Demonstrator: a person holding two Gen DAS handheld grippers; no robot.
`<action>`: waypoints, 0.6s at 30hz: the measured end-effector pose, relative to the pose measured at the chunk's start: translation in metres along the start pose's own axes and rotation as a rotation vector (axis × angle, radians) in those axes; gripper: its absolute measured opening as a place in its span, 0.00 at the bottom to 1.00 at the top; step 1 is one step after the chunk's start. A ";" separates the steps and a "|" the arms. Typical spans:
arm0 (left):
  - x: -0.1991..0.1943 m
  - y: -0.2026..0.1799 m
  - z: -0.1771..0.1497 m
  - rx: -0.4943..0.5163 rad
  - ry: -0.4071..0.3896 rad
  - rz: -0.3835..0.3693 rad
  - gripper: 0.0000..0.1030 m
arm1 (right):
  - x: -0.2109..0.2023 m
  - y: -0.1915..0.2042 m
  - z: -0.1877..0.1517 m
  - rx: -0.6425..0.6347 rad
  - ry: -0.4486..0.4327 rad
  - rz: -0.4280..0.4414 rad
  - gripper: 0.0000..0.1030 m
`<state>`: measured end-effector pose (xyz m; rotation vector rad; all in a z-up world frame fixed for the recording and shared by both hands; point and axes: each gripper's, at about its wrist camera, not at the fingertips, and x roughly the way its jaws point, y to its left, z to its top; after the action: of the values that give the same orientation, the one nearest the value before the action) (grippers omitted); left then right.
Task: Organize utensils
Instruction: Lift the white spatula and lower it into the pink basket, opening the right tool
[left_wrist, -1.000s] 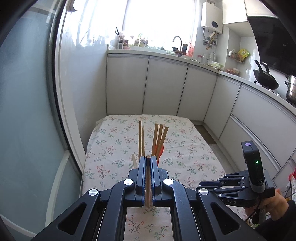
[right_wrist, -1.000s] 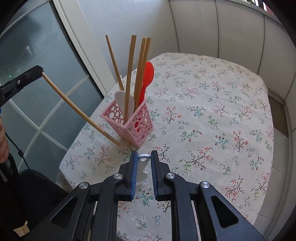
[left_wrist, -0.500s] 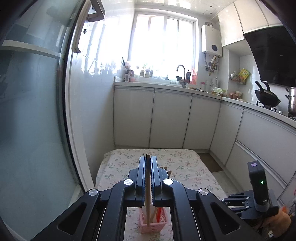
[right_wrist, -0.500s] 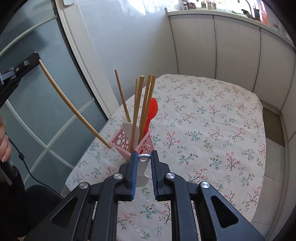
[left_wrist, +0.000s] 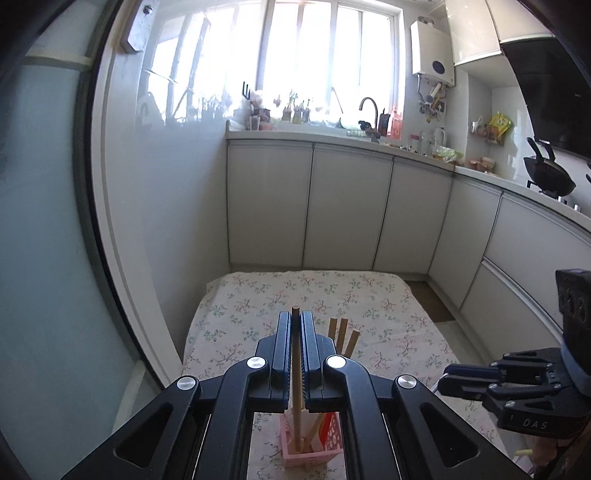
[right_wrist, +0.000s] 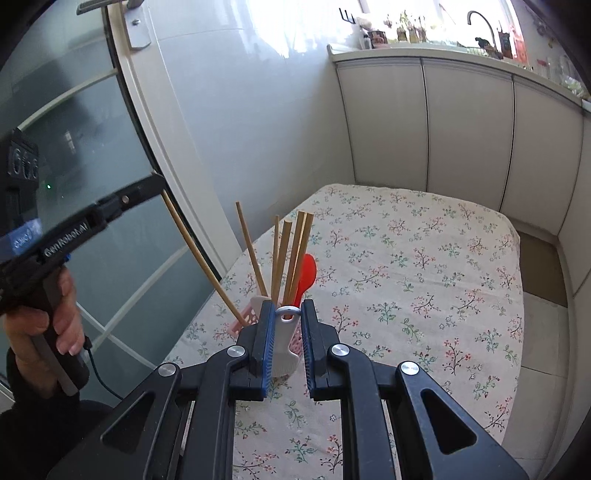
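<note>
Chopstick (left_wrist: 295, 369) clamped in left tool (left_wrist: 295, 354), tip now inside holder (left_wrist: 310, 448); right tool (right_wrist: 287, 343), raised since, gripping white utensil (right_wrist: 284, 347).

Two black hand-held grippers, one hand in a dark sleeve

The left gripper (left_wrist: 296, 354) fills the lower middle of its own view: black linkage arms with triangular cut-outs, four round silver screw heads, and dark blue ribbed pads on the fingers (left_wrist: 283, 350). At that frame's lower right the right gripper (left_wrist: 476, 380) shows side-on, stamped "DAS" in pale letters, with a black camera block above it. In the right wrist view the right gripper's fingers (right_wrist: 266, 343) carry brighter blue ribbed pads beside four silver screws. At the left edge there, the left gripper bears white "GenRobot.AI" lettering, a blue label and a small green light; a hand (right_wrist: 44, 325) grips its grey-edged handle, a thin black cable (right_wrist: 101, 384) trails below, and a black sleeve (right_wrist: 40, 432) fills the lower left corner.
</note>
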<state>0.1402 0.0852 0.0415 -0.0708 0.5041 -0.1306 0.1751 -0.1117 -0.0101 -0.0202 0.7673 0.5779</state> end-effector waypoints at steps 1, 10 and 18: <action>0.007 0.000 -0.002 0.001 0.019 0.000 0.04 | 0.000 0.001 0.002 0.000 -0.006 -0.003 0.14; 0.042 0.009 -0.016 -0.046 0.077 -0.001 0.14 | 0.015 0.004 0.013 0.021 -0.016 0.002 0.14; 0.012 0.021 -0.021 -0.068 0.051 0.037 0.53 | 0.036 0.013 0.015 0.012 0.000 -0.025 0.14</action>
<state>0.1429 0.1034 0.0152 -0.1250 0.5605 -0.0789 0.1990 -0.0795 -0.0200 -0.0185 0.7699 0.5496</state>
